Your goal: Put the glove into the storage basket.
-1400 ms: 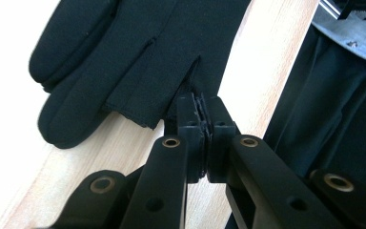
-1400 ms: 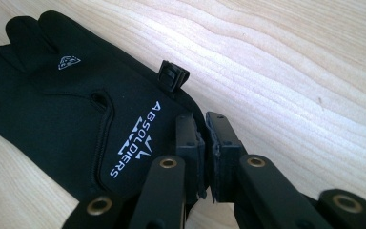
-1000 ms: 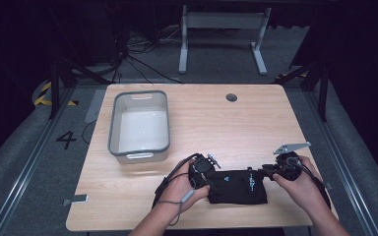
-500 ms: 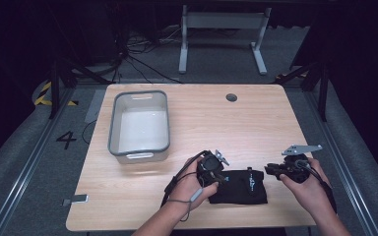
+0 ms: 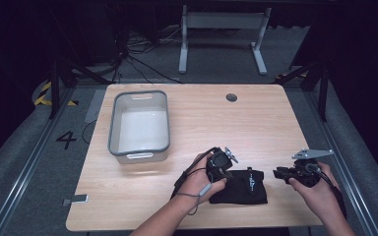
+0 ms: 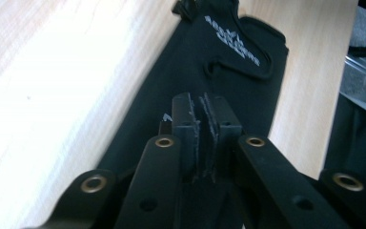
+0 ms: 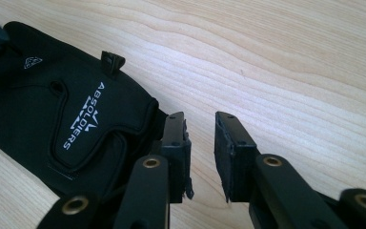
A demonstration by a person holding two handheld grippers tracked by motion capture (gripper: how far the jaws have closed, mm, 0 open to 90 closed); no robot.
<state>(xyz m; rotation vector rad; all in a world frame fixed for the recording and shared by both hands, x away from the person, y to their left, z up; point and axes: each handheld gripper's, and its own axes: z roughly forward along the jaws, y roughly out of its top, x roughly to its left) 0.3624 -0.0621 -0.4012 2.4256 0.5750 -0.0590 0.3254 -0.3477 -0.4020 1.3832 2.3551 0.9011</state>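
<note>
- Far left of the table (image 5: 128,196): one grey bin (image 5: 139,125), white inside, nothing in it as far as the high view shows. A small grey tab (image 5: 76,200) lies near the table's front left edge, well apart from the work.
- Left gripper (image 5: 221,164): in the left gripper view its jaws are pressed together, and I cannot tell whether any cloth is caught between them. It sits over the left end of the black glove (image 5: 240,186).
- Black glove: one, lying flat near the front edge, right of centre, well apart from the bin. White lettering (image 7: 83,114) on the back; small pull tab (image 7: 112,60) at one edge.
- Right gripper (image 7: 200,152): jaws spread, nothing between them, over bare wood just beside the glove's right end; the left jaw sits close to the cloth edge.
- Step in hand, judged: handling the glove from both ends, left end held down or gripped, right end free.
- Next move, judged: right gripper would have to slide onto the cloth edge and close on it, low to the table.
- Count: two grippers, one glove, one bin, one tab.
</note>
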